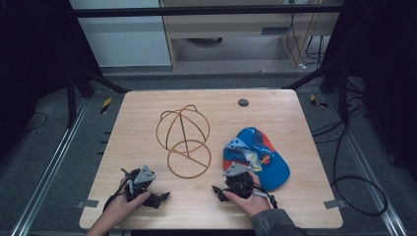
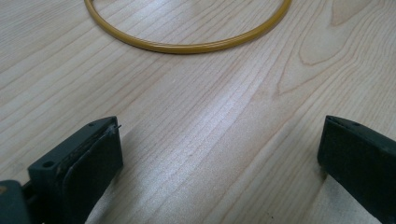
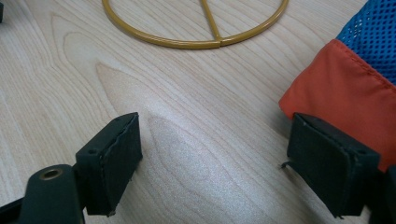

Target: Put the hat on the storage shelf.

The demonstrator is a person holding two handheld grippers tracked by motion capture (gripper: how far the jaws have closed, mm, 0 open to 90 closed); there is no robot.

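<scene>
From the high view, the blue and red cloth cap (image 1: 258,156) lies on the pale wooden table (image 1: 147,206), just to the right of the yellow wire hat stand (image 1: 184,140), which has a round dome of bent wire and a flat ring at its foot. The right gripper (image 1: 235,172) sits at the near edge of the cap, touching it or almost so, with the cap stretching away from it, up and to the right. The left gripper (image 1: 142,179) rests on the other side of the hat stand, near its ring, well apart from the cap. So the right hand is by far the nearer one to the cap, and I think it will do the picking up. In the left gripper view, the left gripper (image 2: 219,154) has its jaws wide, with bare table between them, and the ring of the hat stand (image 2: 187,46) curves across just ahead. In the right gripper view, the right gripper (image 3: 215,158) also has its jaws wide and holds nothing. The cap's orange edge (image 3: 345,88) lies right beside one jaw, outside the gap, and the ring of the hat stand (image 3: 196,43) is straight ahead. The gripper would need to slide sideways toward that orange edge to get it between the jaws.
</scene>
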